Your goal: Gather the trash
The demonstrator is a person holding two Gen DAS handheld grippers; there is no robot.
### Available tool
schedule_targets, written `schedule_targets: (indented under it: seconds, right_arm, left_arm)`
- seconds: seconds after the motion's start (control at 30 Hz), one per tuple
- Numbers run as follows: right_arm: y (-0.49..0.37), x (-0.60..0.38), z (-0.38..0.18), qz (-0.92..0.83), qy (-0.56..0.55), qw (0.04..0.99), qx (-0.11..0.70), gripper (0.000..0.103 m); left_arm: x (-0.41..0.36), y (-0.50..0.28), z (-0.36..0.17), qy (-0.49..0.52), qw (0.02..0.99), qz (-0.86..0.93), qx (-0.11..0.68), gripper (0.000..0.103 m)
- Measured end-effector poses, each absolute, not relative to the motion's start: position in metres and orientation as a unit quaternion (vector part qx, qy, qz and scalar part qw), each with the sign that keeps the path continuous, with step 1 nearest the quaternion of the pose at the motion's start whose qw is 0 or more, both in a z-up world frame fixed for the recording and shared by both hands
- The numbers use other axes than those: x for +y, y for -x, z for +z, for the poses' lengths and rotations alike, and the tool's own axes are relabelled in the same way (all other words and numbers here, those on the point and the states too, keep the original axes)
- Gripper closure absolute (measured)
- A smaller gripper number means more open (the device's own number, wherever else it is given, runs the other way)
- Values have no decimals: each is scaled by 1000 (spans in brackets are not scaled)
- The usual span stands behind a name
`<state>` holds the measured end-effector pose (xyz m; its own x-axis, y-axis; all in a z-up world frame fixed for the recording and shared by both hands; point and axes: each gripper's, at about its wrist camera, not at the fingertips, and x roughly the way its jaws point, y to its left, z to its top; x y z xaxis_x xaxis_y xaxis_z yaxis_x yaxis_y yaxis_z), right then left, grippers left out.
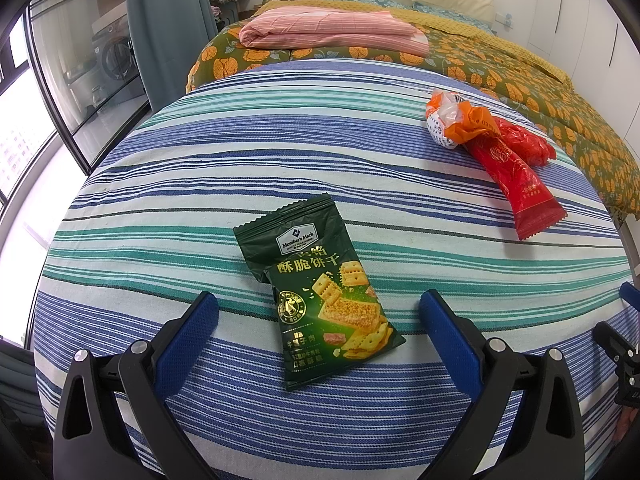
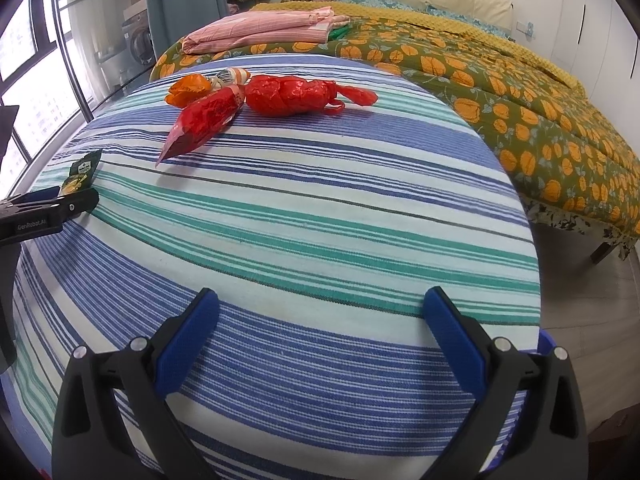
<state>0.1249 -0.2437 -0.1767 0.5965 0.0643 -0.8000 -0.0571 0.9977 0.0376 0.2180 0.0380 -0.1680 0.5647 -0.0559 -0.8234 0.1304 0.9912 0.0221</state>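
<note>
**A:** On the striped blue, green and white cloth point(image 1: 400, 184) covering the near end of the bed, the flat dark-green foil cracker packet point(image 1: 316, 304) lies right between the spread fingers of the left gripper point(image 1: 318, 310). Those jaws are released, holding nothing.

**B:** So that looks like the piece to take first. How would you go about it?

**A:** The packet is thin and lies flat, so I'd guess the tips need to press into the cloth a little and close across its narrow width, so the foil buckles up between the blue pads point(image 1: 188, 332). Aim at the puffier middle, not the crimped top edge.

**B:** And the right gripper point(image 2: 320, 312)?

**A:** Released too, with only bare stripes between its fingers. The other 3 bits of trash sit farther up the cloth, well apart from it: a long red foil wrapper point(image 2: 204, 118), a knotted red plastic bag point(image 2: 296, 94) touching its far end, and a crumpled orange and white wrapper point(image 2: 192, 88) just behind.

**B:** Any risk?

**A:** Pinching cloth along with foil, I'd think, and dragging the sheet. A shallow, level approach should help. I can't see any bin in either view, so where it all goes I can't say.
</note>
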Motion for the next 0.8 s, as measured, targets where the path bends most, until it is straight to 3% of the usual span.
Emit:
schedule_targets:
  seconds: [0.2,0.33,0.47,0.57,0.63,0.73,0.8]
  right_arm:
    - [-132,-248,-169,72,-29,896,437,5]
    - [-171,-243,-128,122,-94,897,415,5]
    - [-223,-199,-120,175,-70,862,470,7]
    - [-250,-166,-129,166,-20,856,490,20]
    - [-263,-155,-138,160,-20,850,502,35]
    - [-272,-152,-146,141,-19,851,505,80]
    - [-268,-154,-146,145,-19,854,500,83]
  left_arm:
    - [38,-218,-168,-40,884,-53,464,4]
    - [38,-218,-168,-40,884,-53,464,4]
    - [38,-218,-168,-40,884,-53,464,4]
    - [38,-218,-168,-40,884,-53,464,4]
    - [38,-218,-168,-40,884,-53,463,4]
    - [38,-218,-168,-40,884,-53,463,4]
    - [38,-218,-168,-40,884,-53,463,4]
